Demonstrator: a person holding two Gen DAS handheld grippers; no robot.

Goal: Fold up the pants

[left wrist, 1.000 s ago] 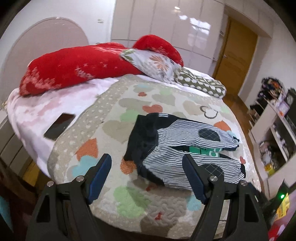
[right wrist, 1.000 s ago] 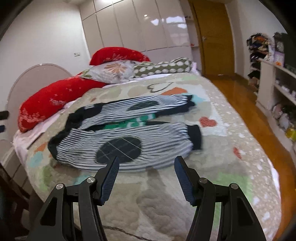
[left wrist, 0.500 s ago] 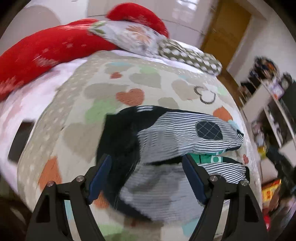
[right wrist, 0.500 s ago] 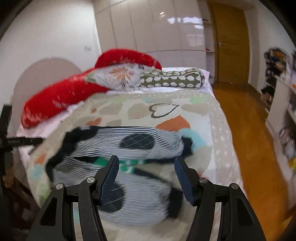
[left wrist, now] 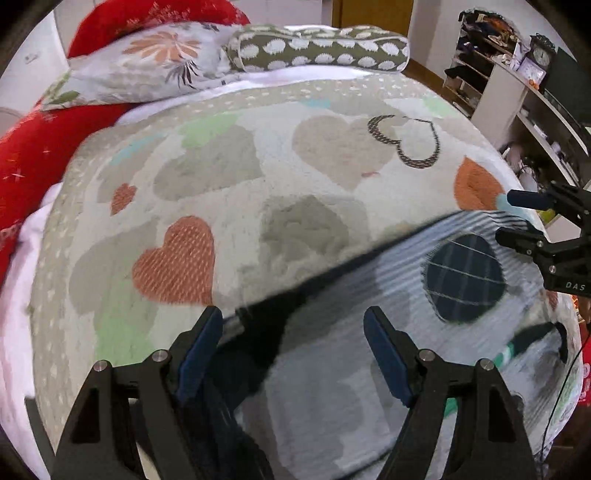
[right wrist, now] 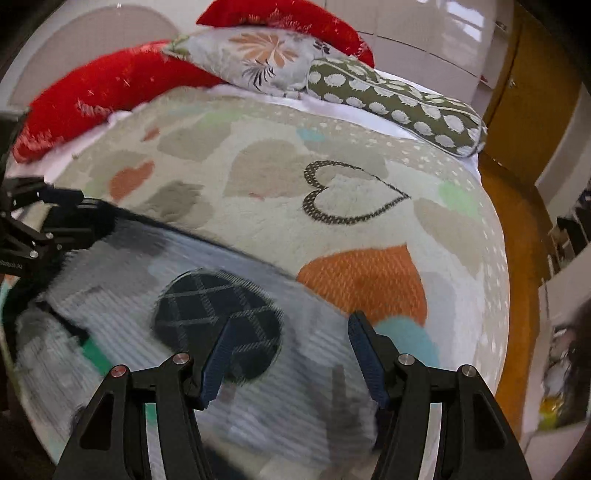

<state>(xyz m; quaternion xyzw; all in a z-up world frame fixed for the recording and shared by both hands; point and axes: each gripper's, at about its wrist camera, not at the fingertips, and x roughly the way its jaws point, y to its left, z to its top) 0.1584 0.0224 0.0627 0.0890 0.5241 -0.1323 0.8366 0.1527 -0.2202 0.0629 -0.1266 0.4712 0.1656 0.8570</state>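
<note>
Your pants point(left wrist: 388, 280) are black-and-white striped with dark plaid patches; the blanket point(left wrist: 240, 184) shows orange, grey, green hearts.

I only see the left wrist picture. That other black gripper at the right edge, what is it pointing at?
Observer: The right gripper is open over a leg of the striped pants. In its own view, one finger overlaps the dark plaid knee patch.
Operator: Does the bed have a headboard? I only see pillows.
Observer: Yes, a pale arched headboard rises behind the red pillow.
Operator: And beyond the pillows?
Observer: Glossy white wardrobe doors with light reflecting off them.
</note>
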